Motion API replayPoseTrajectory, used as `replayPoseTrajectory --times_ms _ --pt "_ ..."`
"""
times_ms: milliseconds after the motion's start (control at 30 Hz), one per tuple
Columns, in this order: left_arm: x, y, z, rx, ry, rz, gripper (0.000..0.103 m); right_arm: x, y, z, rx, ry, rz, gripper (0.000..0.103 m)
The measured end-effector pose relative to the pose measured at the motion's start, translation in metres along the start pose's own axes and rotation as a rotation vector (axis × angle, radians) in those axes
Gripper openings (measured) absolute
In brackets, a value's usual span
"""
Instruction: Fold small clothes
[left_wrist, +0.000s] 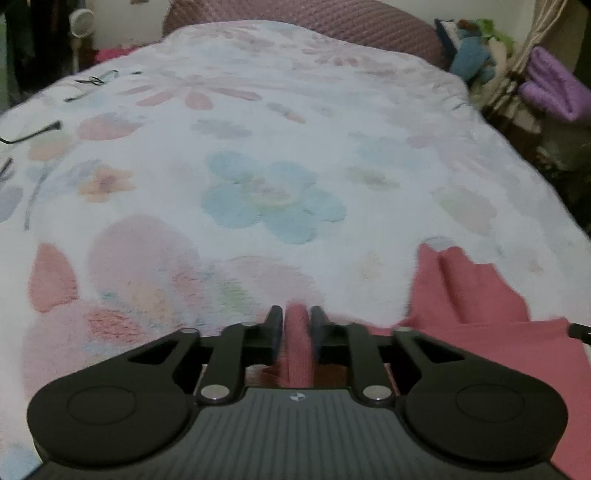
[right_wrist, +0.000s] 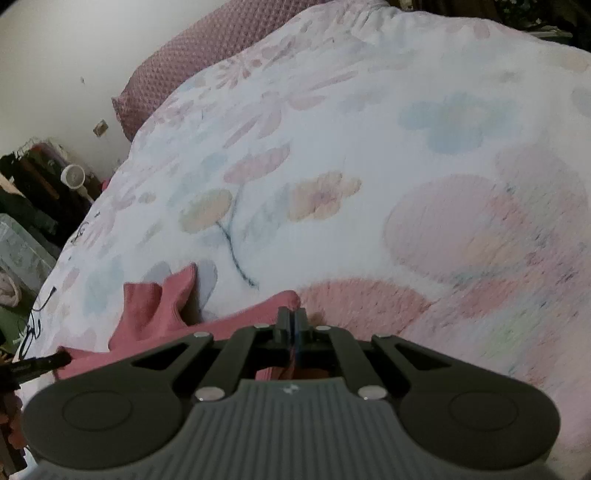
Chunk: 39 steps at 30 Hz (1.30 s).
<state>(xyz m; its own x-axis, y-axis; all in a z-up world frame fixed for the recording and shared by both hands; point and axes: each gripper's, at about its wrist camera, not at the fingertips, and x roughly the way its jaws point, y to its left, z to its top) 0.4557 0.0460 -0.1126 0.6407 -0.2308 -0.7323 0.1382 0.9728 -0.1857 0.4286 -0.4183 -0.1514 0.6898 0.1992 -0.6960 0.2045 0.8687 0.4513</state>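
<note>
The left tool (left_wrist: 297, 319) pinches a bunched fold of the pink knit garment (left_wrist: 476, 306); the right tool (right_wrist: 292, 320), nearly closed, clamps its edge (right_wrist: 236, 325). Only the left view shows purple towels (left_wrist: 554, 88) at upper right.

A fuzzy, fleecy blanket (left_wrist: 258, 147) with faded pastel flowers covers the bed. A pink garment (left_wrist: 461, 295) of soft, matt knit cloth lies on it. Both grippers, left gripper (left_wrist: 297, 317) and right gripper (right_wrist: 293, 319), are matt black plastic with ribbed grey bodies and shiny metal pins. A quilted mauve pillow (left_wrist: 332, 22) looks dimpled.
</note>
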Motion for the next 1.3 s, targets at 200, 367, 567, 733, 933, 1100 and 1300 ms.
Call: replayPoseTrajectory --times_ms 200,367,567,733,933,1100,1300 --pt "-0.022 0.011 -0.007 -0.010 0.002 0.000 0.040 -0.022 -0.002 -0.010 0.006 -0.007 -0.049 0.009" --pt "-0.033 0.012 -0.003 0.018 0.018 -0.043 0.040 -0.039 0.003 -0.019 -0.022 0.012 -0.039 0.016" --pt "-0.028 -0.020 0.021 0.108 0.036 -0.133 0.040 -0.037 0.036 0.000 -0.087 0.032 0.008 0.021" --pt "0.001 -0.050 0.036 0.153 0.072 -0.202 0.043 -0.002 0.076 0.020 -0.181 0.102 0.039 0.022" --pt "0.051 -0.068 0.050 0.120 0.120 -0.263 0.044 0.050 0.102 0.040 -0.225 0.179 0.071 0.023" --pt "0.094 -0.073 0.050 0.072 0.171 -0.292 0.043 0.090 0.103 0.052 -0.196 0.212 0.089 0.023" --pt "0.120 -0.074 0.046 -0.026 0.189 -0.366 0.032 0.124 0.092 0.054 -0.099 0.232 0.135 0.018"
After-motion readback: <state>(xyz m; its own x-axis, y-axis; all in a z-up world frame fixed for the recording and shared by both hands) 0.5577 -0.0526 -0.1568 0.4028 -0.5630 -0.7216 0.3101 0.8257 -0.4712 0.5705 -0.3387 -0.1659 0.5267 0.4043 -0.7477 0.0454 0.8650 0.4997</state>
